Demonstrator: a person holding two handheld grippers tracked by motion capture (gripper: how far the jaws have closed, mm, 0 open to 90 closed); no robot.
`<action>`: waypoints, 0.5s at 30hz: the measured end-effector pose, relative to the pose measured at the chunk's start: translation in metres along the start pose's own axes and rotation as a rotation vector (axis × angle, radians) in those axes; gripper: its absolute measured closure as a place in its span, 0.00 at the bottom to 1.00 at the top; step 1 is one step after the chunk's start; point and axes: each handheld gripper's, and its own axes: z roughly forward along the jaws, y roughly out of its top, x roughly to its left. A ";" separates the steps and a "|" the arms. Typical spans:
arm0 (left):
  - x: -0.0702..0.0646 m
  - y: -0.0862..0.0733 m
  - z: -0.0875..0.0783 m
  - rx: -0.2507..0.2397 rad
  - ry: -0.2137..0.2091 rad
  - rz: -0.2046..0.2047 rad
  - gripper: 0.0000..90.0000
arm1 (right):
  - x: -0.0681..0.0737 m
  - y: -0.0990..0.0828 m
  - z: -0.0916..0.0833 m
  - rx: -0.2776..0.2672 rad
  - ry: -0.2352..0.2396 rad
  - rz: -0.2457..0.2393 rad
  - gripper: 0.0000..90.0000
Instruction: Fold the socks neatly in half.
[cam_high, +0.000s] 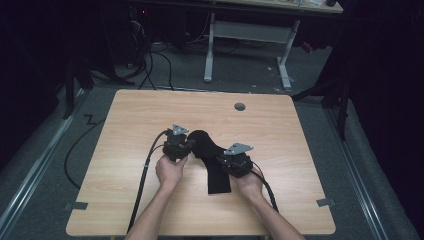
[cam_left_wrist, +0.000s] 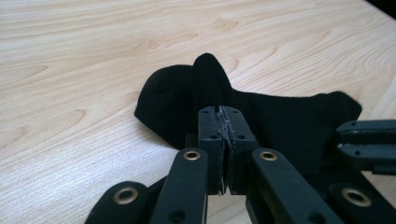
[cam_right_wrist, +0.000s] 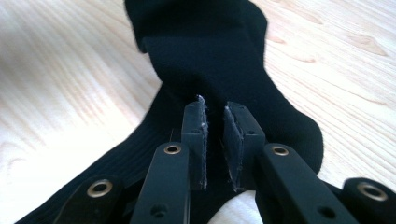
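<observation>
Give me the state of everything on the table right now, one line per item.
black sock: flat on the table, one fold lifted.
left gripper: shut on a raised fold of the sock.
right gripper: jaws slightly apart over the sock, no pinch visible.
table: bare wood around the sock.

Matt black cloth sock (cam_high: 210, 155), smooth wood table (cam_high: 140, 115)

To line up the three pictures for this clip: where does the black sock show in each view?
High view: black sock at table centre, between both claws.
Left gripper view: middle and right, a fold standing up from the shut left claw.
Right gripper view: centre, top to bottom, beneath the right claw.
Shared landmark: the light wooden table.
</observation>
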 end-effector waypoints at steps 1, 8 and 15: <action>0.000 -0.001 0.001 0.006 0.007 0.001 0.97 | 0.000 -0.001 0.001 0.007 -0.002 -0.001 0.88; 0.004 -0.006 0.012 0.058 0.032 0.006 0.97 | -0.001 -0.005 0.015 0.054 0.024 -0.001 0.84; 0.000 -0.006 0.014 0.057 0.025 0.017 0.97 | -0.005 -0.007 0.018 0.055 0.050 0.006 0.81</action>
